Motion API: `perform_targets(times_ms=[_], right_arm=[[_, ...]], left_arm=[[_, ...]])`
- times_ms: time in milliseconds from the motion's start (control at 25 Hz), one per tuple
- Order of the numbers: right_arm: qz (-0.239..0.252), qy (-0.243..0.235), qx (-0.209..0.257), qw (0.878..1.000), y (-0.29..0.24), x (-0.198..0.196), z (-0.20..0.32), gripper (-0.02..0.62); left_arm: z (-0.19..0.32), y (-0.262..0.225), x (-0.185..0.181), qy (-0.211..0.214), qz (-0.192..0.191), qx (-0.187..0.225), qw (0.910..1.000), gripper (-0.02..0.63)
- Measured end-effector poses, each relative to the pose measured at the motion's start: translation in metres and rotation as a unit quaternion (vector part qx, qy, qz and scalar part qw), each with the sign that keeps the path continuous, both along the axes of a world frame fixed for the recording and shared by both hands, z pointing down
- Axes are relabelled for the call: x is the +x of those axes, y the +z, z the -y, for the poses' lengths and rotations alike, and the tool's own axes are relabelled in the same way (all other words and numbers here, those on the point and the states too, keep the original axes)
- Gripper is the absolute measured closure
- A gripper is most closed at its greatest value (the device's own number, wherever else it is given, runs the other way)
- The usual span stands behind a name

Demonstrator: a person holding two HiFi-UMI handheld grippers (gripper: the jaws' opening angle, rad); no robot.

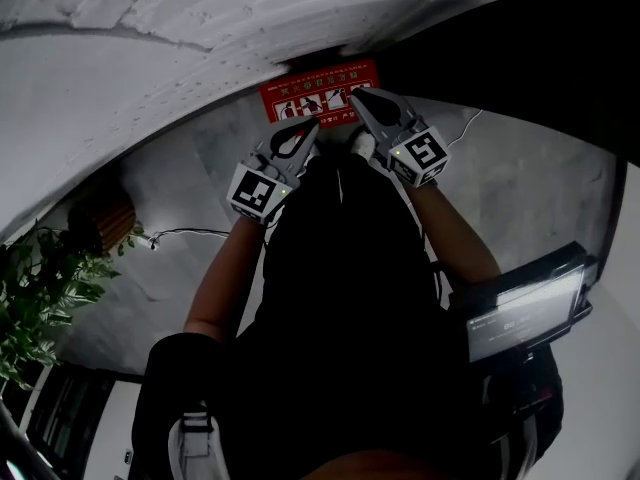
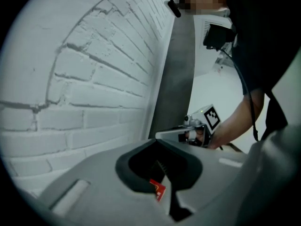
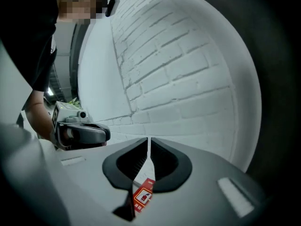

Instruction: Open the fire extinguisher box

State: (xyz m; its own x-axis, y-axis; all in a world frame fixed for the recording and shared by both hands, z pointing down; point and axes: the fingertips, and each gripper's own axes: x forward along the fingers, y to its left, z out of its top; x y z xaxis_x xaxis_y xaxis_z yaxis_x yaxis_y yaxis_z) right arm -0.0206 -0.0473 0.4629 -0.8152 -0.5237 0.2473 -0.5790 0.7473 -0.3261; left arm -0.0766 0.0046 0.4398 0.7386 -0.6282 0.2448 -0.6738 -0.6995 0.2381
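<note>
The fire extinguisher box shows its red top with white pictograms (image 1: 320, 96) at the foot of the white brick wall. Both grippers are held out side by side toward it. My left gripper (image 1: 308, 128) hangs just short of the red top, its jaws closed tip to tip with nothing held. My right gripper (image 1: 358, 94) reaches over the red top's right part, also shut and empty. A scrap of the red top (image 2: 158, 189) shows through the left gripper's (image 2: 157, 144) jaw loop. The same red top (image 3: 143, 195) shows below the right gripper's (image 3: 149, 140) tips.
The white brick wall (image 1: 150, 18) runs across the back. A leafy plant (image 1: 30, 288) and a brown pot (image 1: 100, 218) stand at the left, with a thin cable (image 1: 190, 233) on the grey floor. A device with a screen (image 1: 525, 313) sits at the right.
</note>
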Motion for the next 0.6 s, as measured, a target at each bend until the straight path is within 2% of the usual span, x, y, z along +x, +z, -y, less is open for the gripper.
perform_targets(times_ms=[160, 280, 440, 600], right_arm=[[0.007, 0.043, -0.081, 0.996, 0.083, 0.027, -0.001, 0.566], [0.014, 0.087, -0.143, 0.986, 0.134, 0.048, -0.013, 0.557], [0.031, 0.136, -0.22, 0.966, 0.2, 0.06, -0.031, 0.538], [0.061, 0.188, -0.294, 0.935, 0.253, 0.071, -0.047, 0.538]], left_arm=[[0.003, 0.05, 0.026, 0.008, 0.01, -0.022, 0.9997, 0.604], [0.003, 0.075, 0.047, 0.018, 0.018, -0.034, 0.9991, 0.603], [0.006, 0.11, 0.057, 0.018, 0.026, -0.048, 0.9983, 0.604], [0.007, 0.138, 0.063, 0.014, 0.037, -0.061, 0.9974, 0.604]])
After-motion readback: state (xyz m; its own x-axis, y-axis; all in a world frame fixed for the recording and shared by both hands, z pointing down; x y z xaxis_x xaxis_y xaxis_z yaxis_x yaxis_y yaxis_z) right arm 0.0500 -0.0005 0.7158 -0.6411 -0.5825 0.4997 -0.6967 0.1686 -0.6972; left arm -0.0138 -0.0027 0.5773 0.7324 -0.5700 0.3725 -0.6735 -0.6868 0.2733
